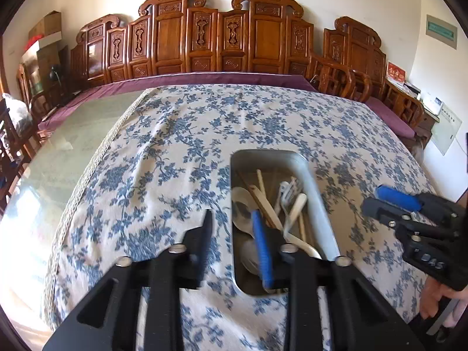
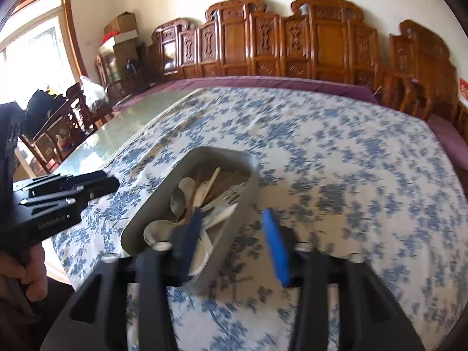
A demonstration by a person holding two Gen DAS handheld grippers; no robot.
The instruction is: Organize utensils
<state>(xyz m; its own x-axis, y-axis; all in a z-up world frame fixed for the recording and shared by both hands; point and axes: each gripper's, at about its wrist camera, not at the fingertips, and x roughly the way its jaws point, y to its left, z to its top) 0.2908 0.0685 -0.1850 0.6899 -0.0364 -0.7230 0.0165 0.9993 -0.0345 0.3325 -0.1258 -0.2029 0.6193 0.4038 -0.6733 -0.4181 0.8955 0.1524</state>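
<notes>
Utensils (image 1: 280,204), spoons and chopsticks lying jumbled in the metal tray (image 1: 321,204) on the floral-clothed table (image 1: 175,146), call for 1 piece per pick, so the left claw (image 1: 234,231) and right claw (image 2: 231,228), both part-open and empty above the tray's near end, should each straddle a single handle.

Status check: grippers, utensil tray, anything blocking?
Left gripper open, empty. Right gripper open, empty. Spoons and chopsticks piled in metal tray on floral tablecloth. Nothing blocking.
</notes>
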